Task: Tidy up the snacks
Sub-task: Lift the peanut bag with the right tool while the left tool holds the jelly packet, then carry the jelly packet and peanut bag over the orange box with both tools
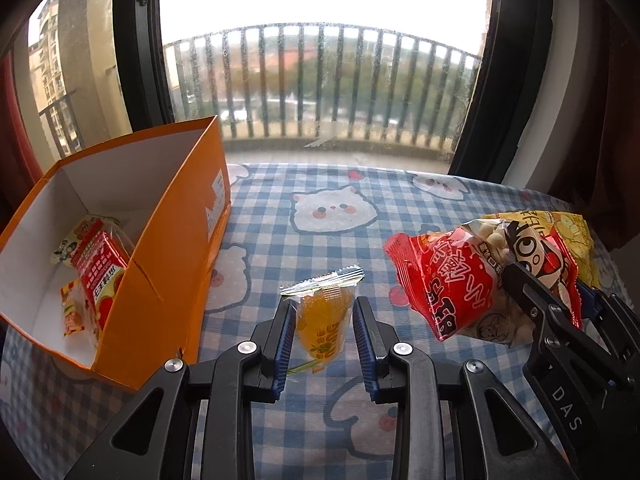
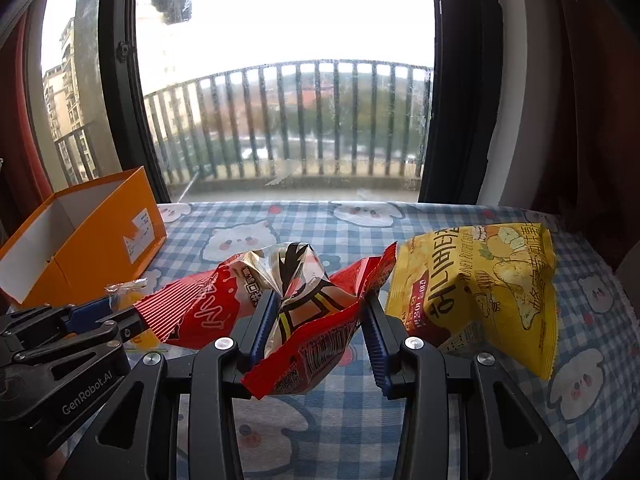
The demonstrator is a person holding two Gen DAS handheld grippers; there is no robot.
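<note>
Item: red bag [image 2: 304, 320], crinkled foil snack pack, part clear. Location: off the checked cloth [image 1: 320, 208], carried in the right gripper [image 2: 320, 320], which pinches its gathered middle; pads press the film on both sides. Beside it, to the right, lies a yellow chip bag [image 2: 480, 292] on the cloth.

Item: jelly cup [image 1: 324, 320], small orange sealed pack with a crimped foil top. Location: between the pads of the left gripper [image 1: 322, 328], clenched on it, near the open side of the orange box [image 1: 176, 240].

Item: orange box, open-topped card, at the left of the table by the window. Contents: a red pack [image 1: 100, 272] and other small packs, partly hidden.

Handling, judged: the red bag is light, soft and air-filled, its film slick; contents look like small crisp pieces, so a hard squeeze could crush them. Best held at the gathered middle or a crimped end seam. The jelly cup looks firmer but small and smooth; grip its body, not the thin foil edge. The box is stiff but light and may slide if nudged.

Views: the left wrist camera shows the box interior and the grip on the jelly cup; it sees the right gripper only from the side. The right wrist camera shows the pads on the red bag and the whole yellow bag, but not the box contents.
</note>
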